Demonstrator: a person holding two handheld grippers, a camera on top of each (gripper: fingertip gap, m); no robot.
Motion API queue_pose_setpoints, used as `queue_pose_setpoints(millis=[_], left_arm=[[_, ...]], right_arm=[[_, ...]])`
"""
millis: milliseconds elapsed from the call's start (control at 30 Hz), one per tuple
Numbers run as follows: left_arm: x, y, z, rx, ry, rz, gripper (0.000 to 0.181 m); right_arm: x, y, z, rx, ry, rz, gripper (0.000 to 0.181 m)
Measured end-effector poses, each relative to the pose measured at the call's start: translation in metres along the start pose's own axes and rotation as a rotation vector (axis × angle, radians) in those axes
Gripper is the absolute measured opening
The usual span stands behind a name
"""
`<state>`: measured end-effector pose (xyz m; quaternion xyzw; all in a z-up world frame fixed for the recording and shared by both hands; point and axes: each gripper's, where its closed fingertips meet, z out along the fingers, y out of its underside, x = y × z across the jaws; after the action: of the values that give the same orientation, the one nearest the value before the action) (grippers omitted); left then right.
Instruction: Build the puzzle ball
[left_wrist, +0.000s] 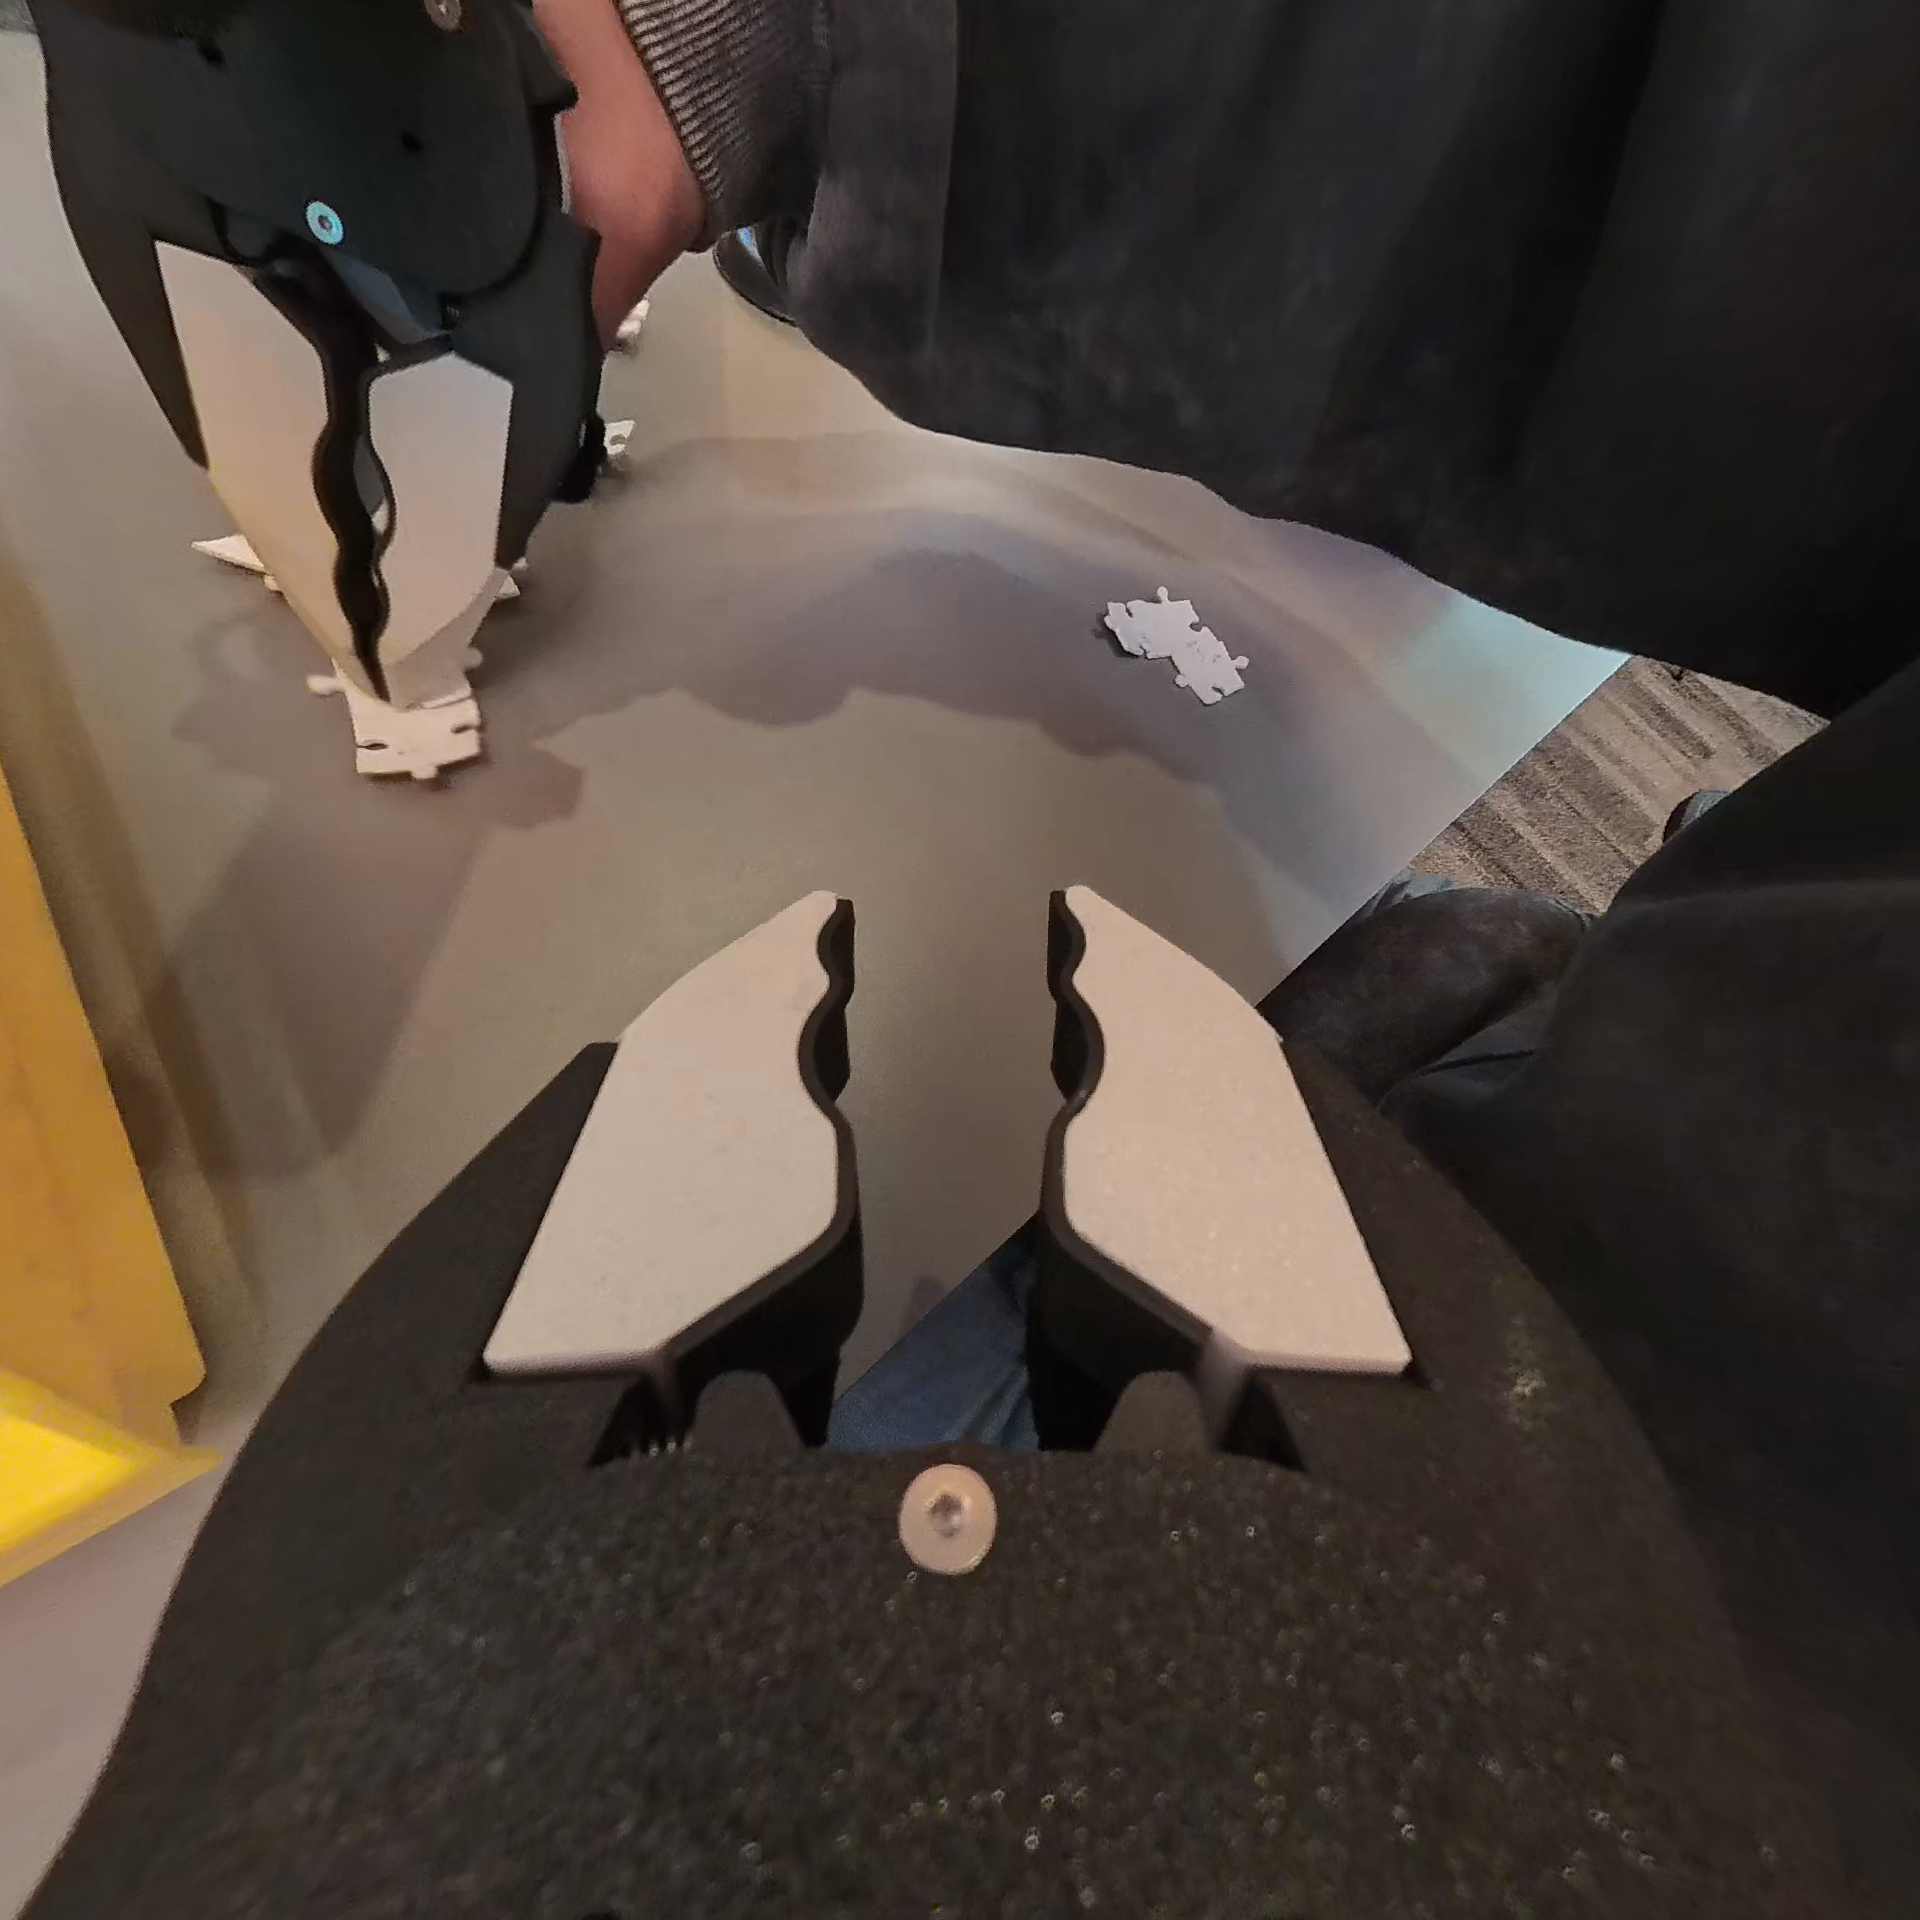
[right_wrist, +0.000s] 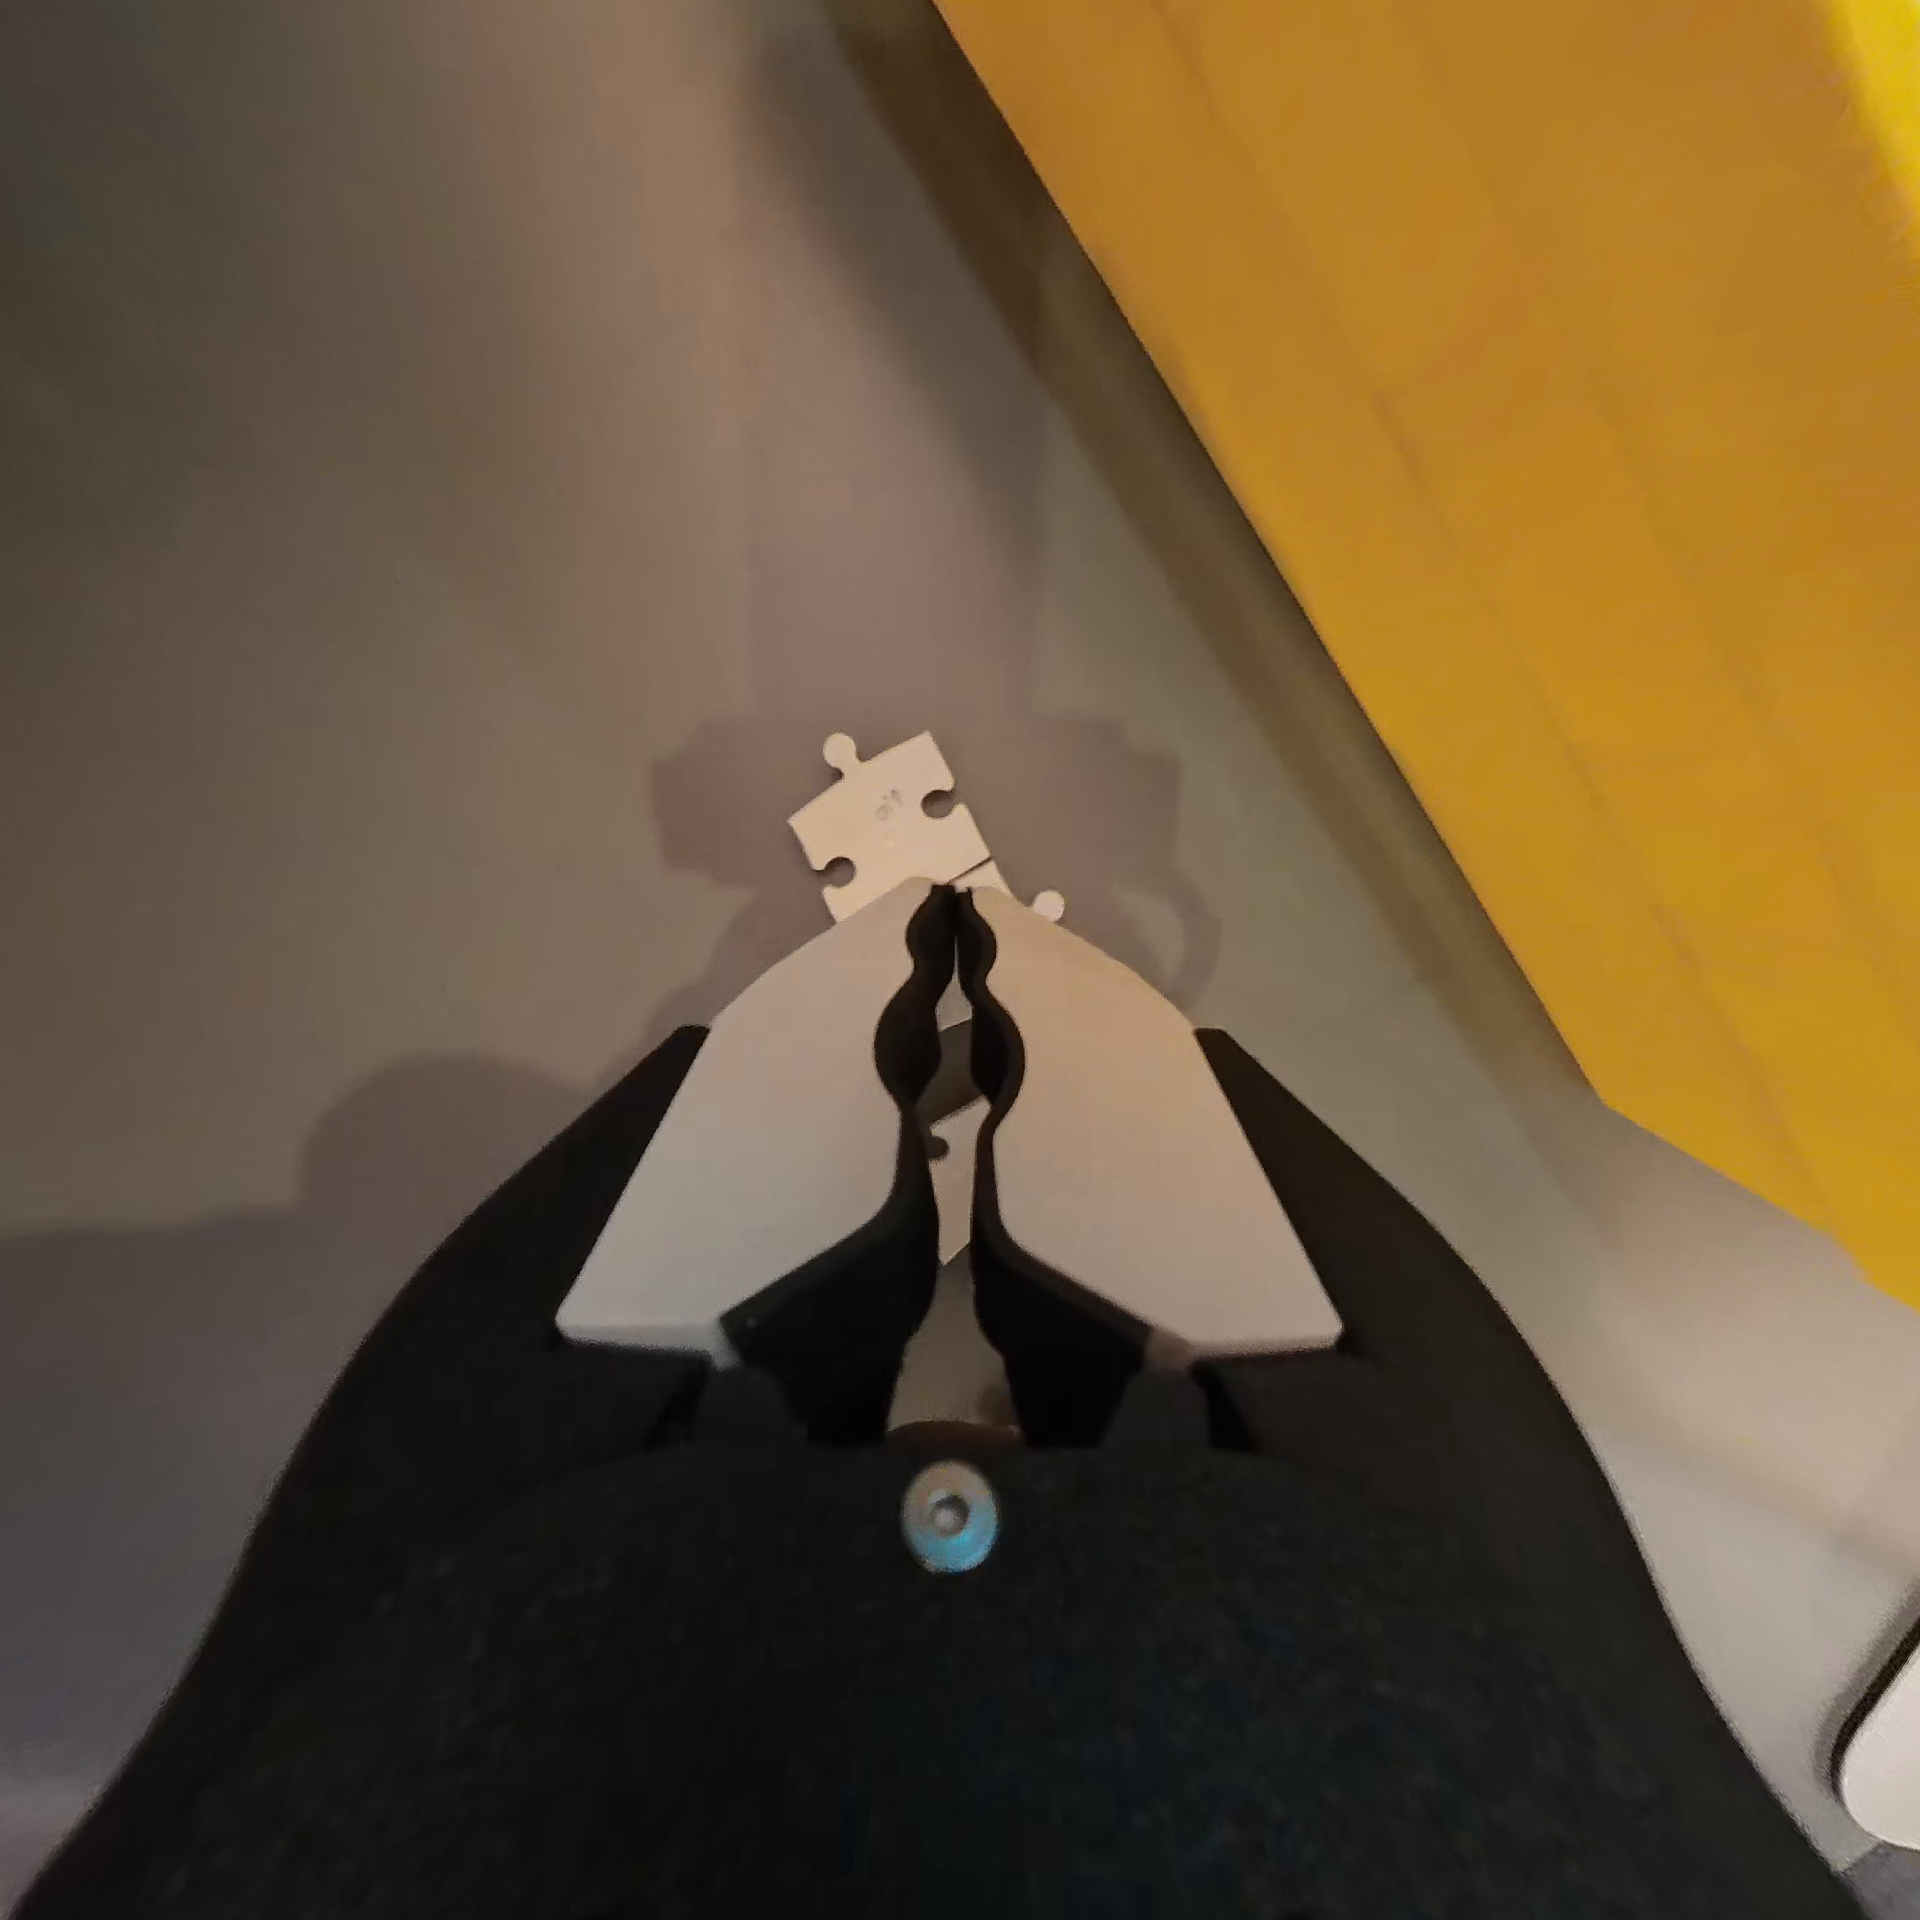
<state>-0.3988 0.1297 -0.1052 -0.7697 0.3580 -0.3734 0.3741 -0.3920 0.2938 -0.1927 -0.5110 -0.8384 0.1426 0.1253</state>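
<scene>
In the right wrist view, my right gripper (right_wrist: 951, 902) is shut, its pads meeting at the tips with nothing seen between them. The tips rest on a small cluster of joined white puzzle pieces (right_wrist: 883, 821) lying flat on the grey table (right_wrist: 364, 623). The left wrist view shows the same gripper (left_wrist: 374, 681) pointing down onto those pieces (left_wrist: 416, 727). My left gripper (left_wrist: 951, 914) is open and empty, hovering above the bare table (left_wrist: 727, 810). A second joined pair of white pieces (left_wrist: 1174, 644) lies ahead of it to the right.
A yellow box (right_wrist: 1507, 468) stands close on the right of the right gripper; it is on the left in the left wrist view (left_wrist: 62, 1091). More loose white pieces (left_wrist: 618, 436) lie behind the right gripper. A person's dark clothing (left_wrist: 1351, 260) overhangs the table's far side. The table edge (left_wrist: 1455, 800) drops to carpet. Left tips to right tips: about 20 cm.
</scene>
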Motion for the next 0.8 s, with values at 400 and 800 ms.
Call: queue_pose_setpoints(millis=[400,800], left_arm=[[0.0,0.0,0.0,0.002,0.005,-0.005,0.035],[0.0,0.0,0.0,0.001,0.003,-0.004,0.035]], right_arm=[[0.002,-0.005,-0.007,-0.008,0.035,-0.039,0.0],[-0.01,-0.002,0.001,-0.043,0.006,-0.07,0.0]])
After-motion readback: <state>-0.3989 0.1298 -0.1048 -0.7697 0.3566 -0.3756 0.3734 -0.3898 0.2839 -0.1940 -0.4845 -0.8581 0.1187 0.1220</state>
